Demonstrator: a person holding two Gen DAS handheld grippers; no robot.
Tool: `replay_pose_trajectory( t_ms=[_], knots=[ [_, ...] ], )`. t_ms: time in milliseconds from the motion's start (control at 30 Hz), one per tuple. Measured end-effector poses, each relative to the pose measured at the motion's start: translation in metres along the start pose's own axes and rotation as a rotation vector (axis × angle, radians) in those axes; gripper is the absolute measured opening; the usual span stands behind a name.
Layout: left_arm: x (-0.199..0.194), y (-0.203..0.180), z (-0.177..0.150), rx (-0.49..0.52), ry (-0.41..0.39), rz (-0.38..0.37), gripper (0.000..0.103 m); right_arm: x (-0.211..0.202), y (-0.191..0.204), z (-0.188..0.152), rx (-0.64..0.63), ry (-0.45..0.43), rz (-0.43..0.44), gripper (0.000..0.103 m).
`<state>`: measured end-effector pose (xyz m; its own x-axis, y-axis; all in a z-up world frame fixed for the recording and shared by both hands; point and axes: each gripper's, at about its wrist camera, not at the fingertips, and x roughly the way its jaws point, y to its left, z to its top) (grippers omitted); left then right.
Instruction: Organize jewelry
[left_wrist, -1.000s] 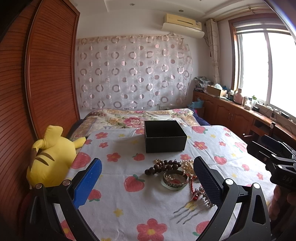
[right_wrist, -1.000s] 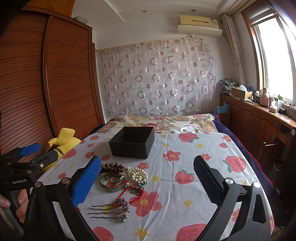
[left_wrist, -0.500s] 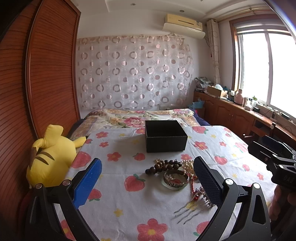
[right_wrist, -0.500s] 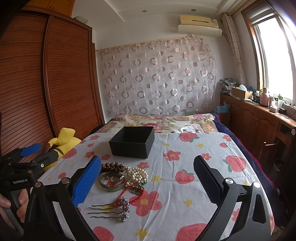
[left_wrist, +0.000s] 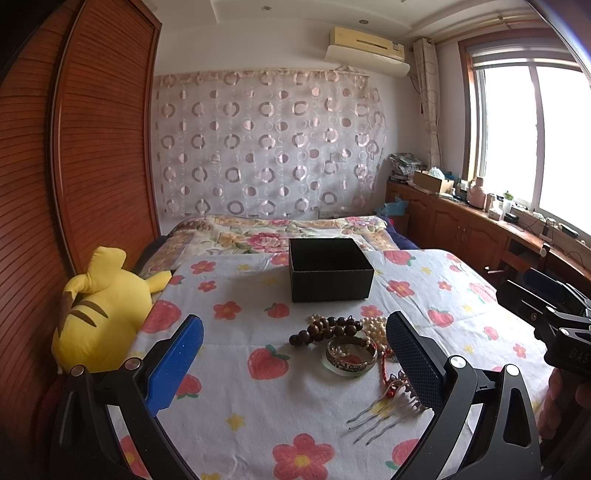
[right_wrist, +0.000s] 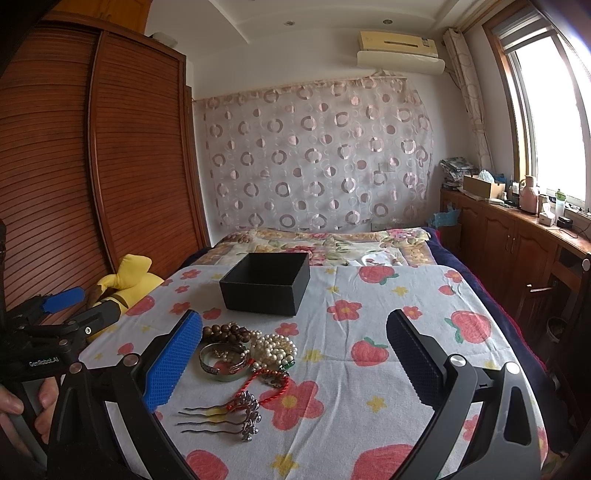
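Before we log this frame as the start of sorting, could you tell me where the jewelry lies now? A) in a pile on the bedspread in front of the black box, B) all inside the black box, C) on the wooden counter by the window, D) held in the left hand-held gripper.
A: the jewelry pile rests on the bedspread on the near side of the black box, whose visible interior looks bare.

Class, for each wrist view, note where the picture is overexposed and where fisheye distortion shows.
Left wrist view: window blown out white at right; wardrobe bows in a curve. Right wrist view: window likewise glares; wardrobe curves, corners dark.
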<state>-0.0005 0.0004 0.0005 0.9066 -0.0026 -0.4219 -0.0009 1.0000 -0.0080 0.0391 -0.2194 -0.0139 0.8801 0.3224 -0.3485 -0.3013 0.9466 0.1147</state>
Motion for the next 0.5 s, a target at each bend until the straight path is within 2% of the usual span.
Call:
replay_pose_trajectory(
  t_ms=[500],
  knots=[
    [0.0010, 0.0001, -0.0006, 0.000, 0.007, -0.002, 0.096, 0.0054, 0.0089, -0.0015, -0.001, 0.016, 0.000, 0.101]
  ],
)
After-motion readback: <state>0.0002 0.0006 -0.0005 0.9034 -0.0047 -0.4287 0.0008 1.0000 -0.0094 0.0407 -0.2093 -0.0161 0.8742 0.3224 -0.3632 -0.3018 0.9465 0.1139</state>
